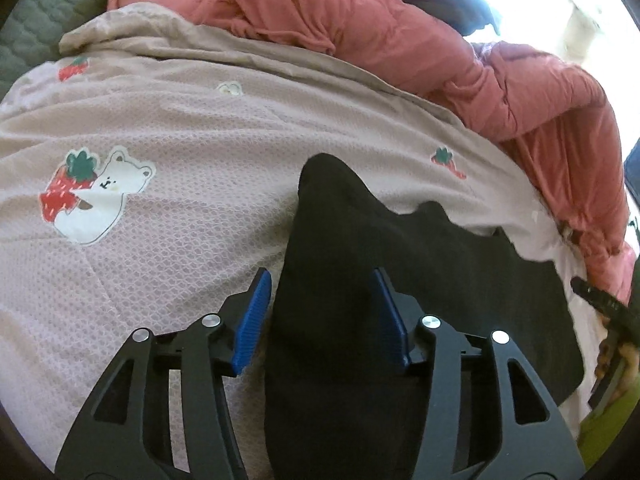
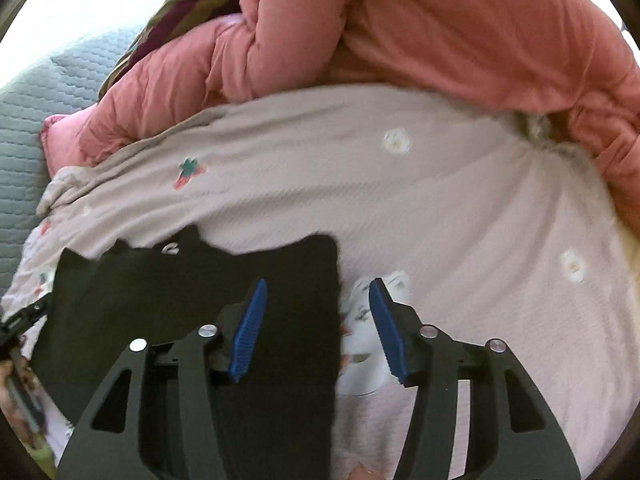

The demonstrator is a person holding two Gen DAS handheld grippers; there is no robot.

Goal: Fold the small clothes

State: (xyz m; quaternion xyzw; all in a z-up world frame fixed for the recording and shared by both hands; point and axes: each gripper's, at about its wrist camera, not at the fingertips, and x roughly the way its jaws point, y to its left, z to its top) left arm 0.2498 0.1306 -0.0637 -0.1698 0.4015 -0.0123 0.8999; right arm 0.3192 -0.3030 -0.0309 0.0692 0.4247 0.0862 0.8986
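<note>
A small black garment (image 1: 420, 272) lies spread on a pale pink bedspread (image 1: 180, 216) printed with bears and strawberries. My left gripper (image 1: 322, 280) is open, its blue pads on either side of a raised fold at the garment's left end, not closed on it. In the right wrist view the same black garment (image 2: 192, 300) lies at the lower left. My right gripper (image 2: 318, 288) is open above the garment's right edge, its left pad (image 2: 250, 328) over the black cloth and its right pad over the bedspread (image 2: 460, 208). The right gripper's tip (image 1: 600, 304) shows at the left wrist view's right edge.
A bunched salmon-pink quilt (image 1: 400, 32) lies along the far side of the bed, also seen in the right wrist view (image 2: 460, 28). A grey quilted surface (image 2: 36, 92) lies at the far left. A striped cloth (image 2: 184, 4) sits behind the quilt.
</note>
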